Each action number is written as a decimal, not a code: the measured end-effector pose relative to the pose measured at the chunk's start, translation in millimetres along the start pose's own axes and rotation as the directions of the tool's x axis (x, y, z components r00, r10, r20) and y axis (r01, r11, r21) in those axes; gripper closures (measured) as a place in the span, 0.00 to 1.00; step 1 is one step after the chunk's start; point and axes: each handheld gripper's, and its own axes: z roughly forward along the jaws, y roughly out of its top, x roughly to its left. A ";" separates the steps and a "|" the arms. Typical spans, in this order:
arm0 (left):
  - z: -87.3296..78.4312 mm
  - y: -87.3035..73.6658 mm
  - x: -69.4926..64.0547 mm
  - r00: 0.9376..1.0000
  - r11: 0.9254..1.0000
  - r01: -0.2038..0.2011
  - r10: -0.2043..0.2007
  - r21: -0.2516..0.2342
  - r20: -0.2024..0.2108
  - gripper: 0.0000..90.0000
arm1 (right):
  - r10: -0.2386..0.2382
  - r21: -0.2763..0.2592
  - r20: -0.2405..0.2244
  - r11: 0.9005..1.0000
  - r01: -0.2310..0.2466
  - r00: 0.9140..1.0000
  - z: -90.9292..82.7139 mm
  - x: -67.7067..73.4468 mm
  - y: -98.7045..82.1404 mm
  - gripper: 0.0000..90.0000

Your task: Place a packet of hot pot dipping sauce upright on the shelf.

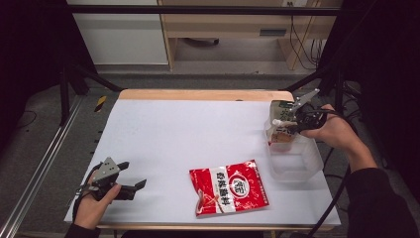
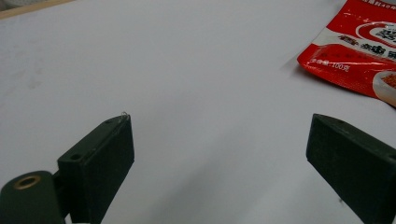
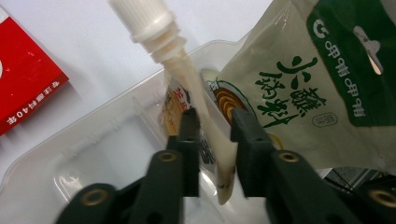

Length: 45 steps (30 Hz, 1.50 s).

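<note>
Both grippers show from the high view. At the near left corner of the white table [image 1: 163, 129], the left hand [image 1: 91, 206] holds the left gripper [image 1: 132, 176] low, with its black jaws spread apart and nothing between them. At the far right, the right hand [image 1: 333, 130] lifts the right gripper [image 1: 281, 126] over a clear plastic tub [image 1: 297, 161] that sits at the table's right edge. A shiny red packet [image 1: 229, 186] lies flat near the front middle.

From the left gripper view, the two blocky black jaws stand wide apart over the smooth white table [image 2: 187, 70]. The red packet [image 2: 362, 49] is crinkly and glossy, up at the right.

From the right gripper view, the right gripper [image 3: 215, 135] pinches a soft cream pouch [image 3: 198, 100] with a white ribbed screw cap on top. It hangs over the see-through tub [image 3: 93, 144]. A pale bag with green writing [image 3: 299, 88] is just beside the pouch. A corner of the red packet [image 3: 23, 79] lies on the table at the left.
</note>
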 end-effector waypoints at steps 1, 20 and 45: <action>-0.1 0.0 0.1 1.000 1.000 -0.001 0.001 0.001 0.000 0.08 | 0.003 -0.002 0.003 1.000 -0.003 1.000 0.1 1.2 -0.2 0.74; 2.9 0.6 -3.5 1.000 1.000 -0.015 0.015 0.010 0.001 0.08 | 0.031 -0.232 0.182 0.973 0.013 0.983 -71.2 54.4 4.6 0.25; 5.2 1.2 -6.1 1.000 1.000 -0.021 0.021 0.023 0.009 0.08 | 0.047 -0.366 0.161 0.931 0.015 0.986 -68.2 126.7 22.4 0.20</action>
